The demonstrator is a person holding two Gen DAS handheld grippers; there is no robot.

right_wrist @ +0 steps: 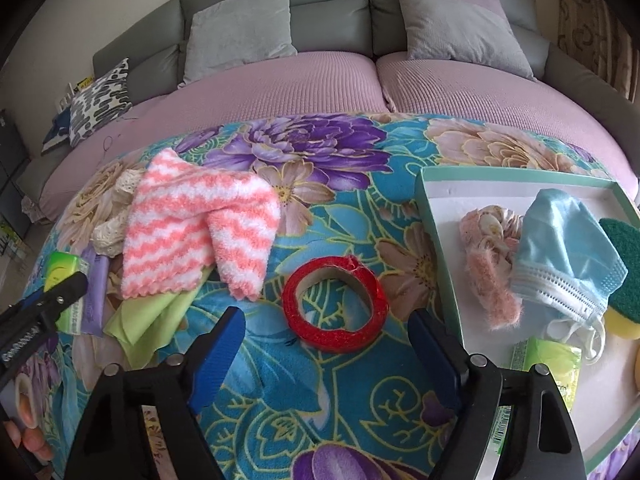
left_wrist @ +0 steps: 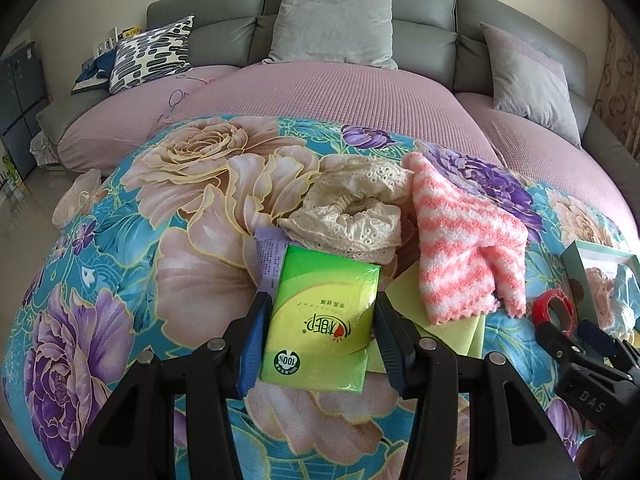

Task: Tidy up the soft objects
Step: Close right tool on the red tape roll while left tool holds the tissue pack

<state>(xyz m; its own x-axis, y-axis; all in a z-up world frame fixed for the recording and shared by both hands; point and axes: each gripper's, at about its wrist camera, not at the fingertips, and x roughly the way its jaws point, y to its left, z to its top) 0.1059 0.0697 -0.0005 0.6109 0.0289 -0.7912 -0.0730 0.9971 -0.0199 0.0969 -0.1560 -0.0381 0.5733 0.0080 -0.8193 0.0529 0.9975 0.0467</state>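
My left gripper is shut on a green tissue pack, its blue pads against both sides, just above the floral blanket. Behind it lie a cream lace scrunchie, a pink-and-white striped fuzzy cloth and a light green cloth. My right gripper is open and empty, with a red tape roll lying between and just beyond its fingers. The white tray at the right holds a blue face mask, a pink fuzzy hair tie, a green-yellow sponge and another tissue pack.
A purple packet lies under the tissue pack. The floral blanket covers a table in front of a grey sofa with pink covers and several cushions. The left gripper shows at the left edge of the right wrist view.
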